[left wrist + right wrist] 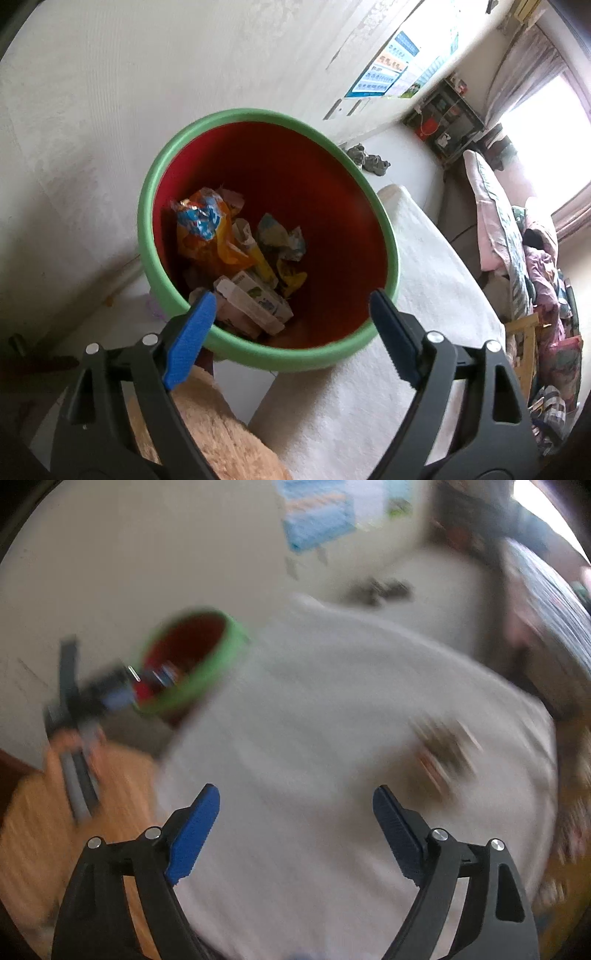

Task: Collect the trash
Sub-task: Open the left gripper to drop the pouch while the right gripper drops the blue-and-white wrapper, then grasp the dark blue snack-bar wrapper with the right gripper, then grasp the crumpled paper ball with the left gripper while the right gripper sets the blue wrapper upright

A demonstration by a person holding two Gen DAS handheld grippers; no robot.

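Trash [236,251] piled inside red bin [332,206], left gripper [291,306] fingers spread wide, empty, right gripper [295,801] likewise spread, empty

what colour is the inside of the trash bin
Red inside the trash bin, with a green rim; clearest in the left wrist view.

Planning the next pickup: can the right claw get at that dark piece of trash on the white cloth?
Probably yes. The right claw is open and empty, and only bare white cloth lies between it and the blurred dark trash.
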